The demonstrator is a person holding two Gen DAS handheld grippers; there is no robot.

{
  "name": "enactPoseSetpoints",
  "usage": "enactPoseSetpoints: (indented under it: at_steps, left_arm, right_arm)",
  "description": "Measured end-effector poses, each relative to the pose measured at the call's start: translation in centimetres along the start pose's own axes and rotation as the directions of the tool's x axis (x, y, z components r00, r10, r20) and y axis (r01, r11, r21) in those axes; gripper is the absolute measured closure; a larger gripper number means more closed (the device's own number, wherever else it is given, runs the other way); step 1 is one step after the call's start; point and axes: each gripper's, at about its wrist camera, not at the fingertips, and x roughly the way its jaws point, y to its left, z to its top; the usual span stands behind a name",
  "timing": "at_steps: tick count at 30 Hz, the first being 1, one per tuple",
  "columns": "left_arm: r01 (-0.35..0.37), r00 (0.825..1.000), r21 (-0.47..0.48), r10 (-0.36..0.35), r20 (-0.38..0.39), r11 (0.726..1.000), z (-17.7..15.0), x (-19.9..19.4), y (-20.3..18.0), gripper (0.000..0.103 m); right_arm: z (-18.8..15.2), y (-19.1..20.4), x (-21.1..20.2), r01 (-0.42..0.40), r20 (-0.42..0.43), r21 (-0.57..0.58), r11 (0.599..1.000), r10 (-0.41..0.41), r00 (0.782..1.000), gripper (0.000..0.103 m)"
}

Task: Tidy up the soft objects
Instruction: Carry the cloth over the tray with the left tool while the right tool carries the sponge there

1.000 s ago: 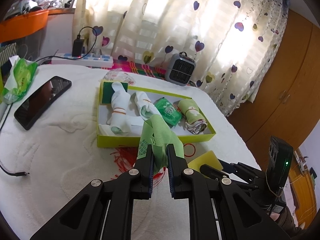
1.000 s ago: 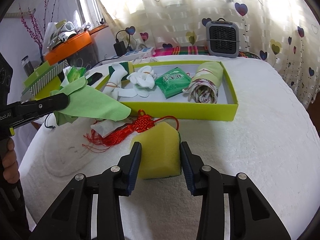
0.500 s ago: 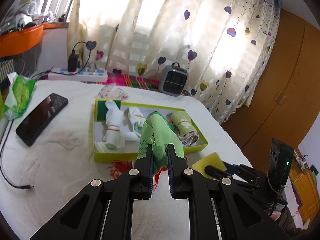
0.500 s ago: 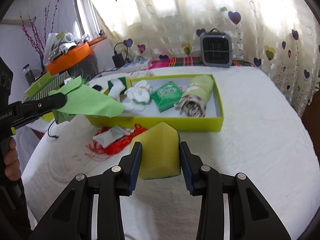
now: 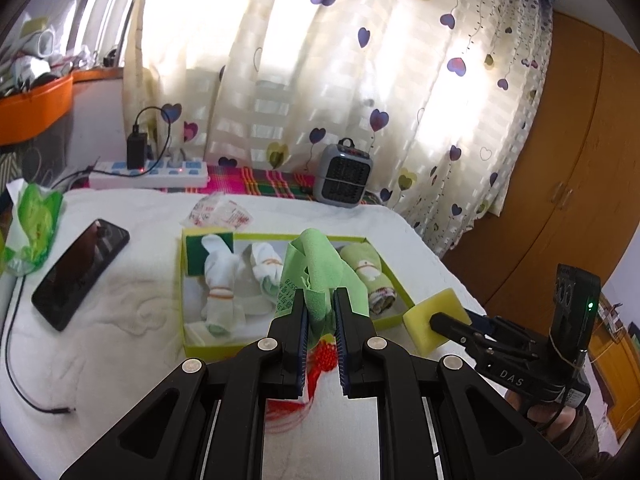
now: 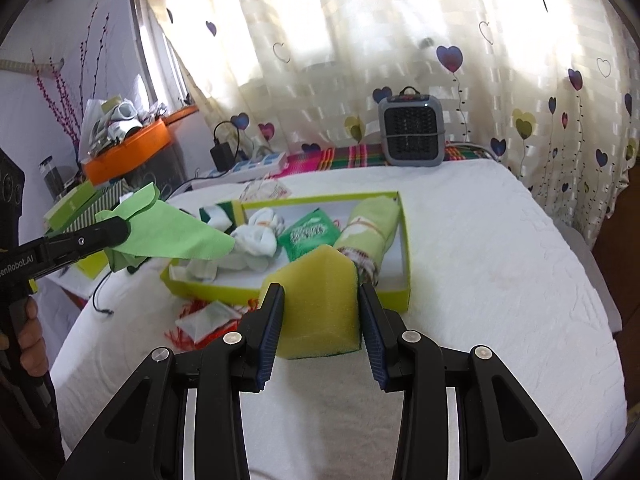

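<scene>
Two items are carried at once. The left gripper [image 5: 320, 304] is pressed together on a thin green cloth [image 5: 316, 264], pinched low so the free end stands clear of the white surface [image 6: 500, 280]. The right gripper [image 6: 320, 312] pinches a yellow sponge [image 6: 320, 300] across its flat sides — a hold that likely resists twisting. Both hang just short of the near wall of the green box [image 6: 404, 248]. Socks [image 5: 218, 276], a green packet [image 6: 310, 234] and a rolled towel [image 6: 368, 224] fill much of it; bare floor shows along the right wall. A red tassel [image 5: 320, 356] lies before the near wall.
</scene>
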Motion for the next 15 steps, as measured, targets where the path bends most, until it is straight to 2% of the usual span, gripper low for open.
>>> enactPoseSetpoints:
  at_steps: [15]
  left_arm:
    - [-0.042, 0.999, 0.003, 0.042, -0.021, 0.999, 2.1, 3.4, 1.3, 0.092]
  right_arm:
    - [3.5, -0.6, 2.8, 0.008, 0.011, -0.008, 1.0, -0.008, 1.0, 0.064]
